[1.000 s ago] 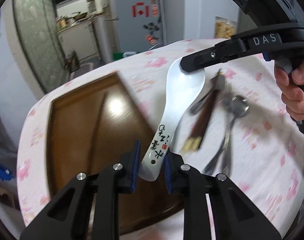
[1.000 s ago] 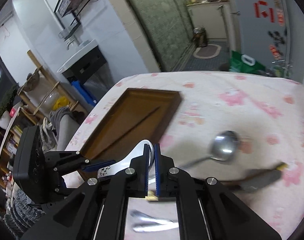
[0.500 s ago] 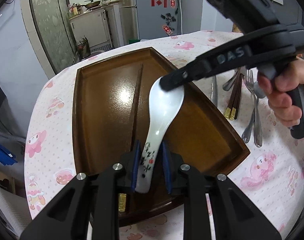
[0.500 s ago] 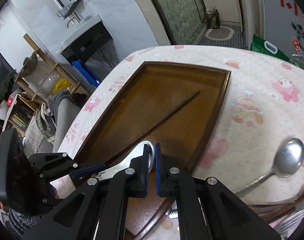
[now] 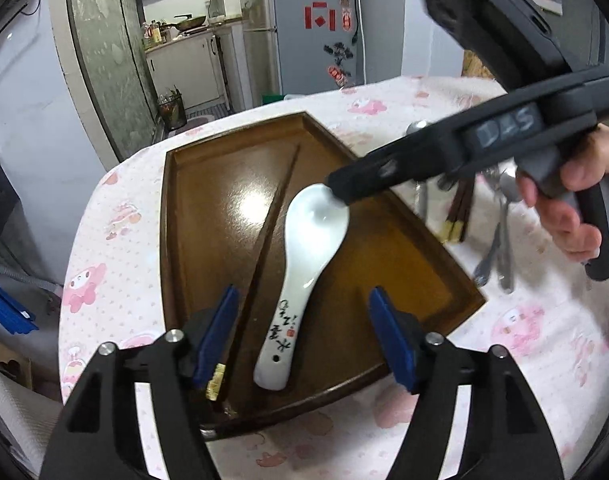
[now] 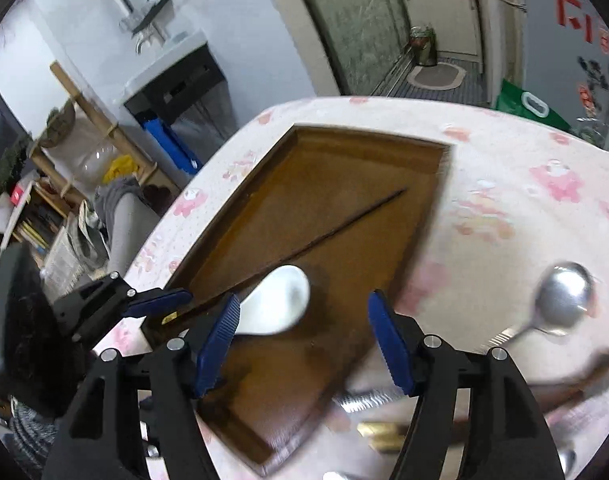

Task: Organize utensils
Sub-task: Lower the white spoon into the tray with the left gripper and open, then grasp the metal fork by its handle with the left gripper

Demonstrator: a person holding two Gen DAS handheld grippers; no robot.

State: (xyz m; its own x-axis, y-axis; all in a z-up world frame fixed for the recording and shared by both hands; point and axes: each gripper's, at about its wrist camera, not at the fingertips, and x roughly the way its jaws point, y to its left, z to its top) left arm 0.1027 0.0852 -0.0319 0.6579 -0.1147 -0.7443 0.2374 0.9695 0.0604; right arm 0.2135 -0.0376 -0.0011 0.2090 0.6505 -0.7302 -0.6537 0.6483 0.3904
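Right gripper [image 6: 302, 336] jaws just opened above white spoon [image 6: 280, 300] lying in brown tray [image 6: 344, 184]; chopstick [image 6: 324, 236] alongside.

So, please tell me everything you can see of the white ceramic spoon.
The white spoon looks like glazed ceramic, with black characters and a small red seal on its handle and a hole near the handle's end. It lies bowl up inside the brown wooden tray, beside a dark chopstick. No pad grips it.

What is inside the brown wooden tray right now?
A white ceramic spoon and one dark chopstick lie in the brown wooden tray. Its near-left corner is hidden behind the left tongs.
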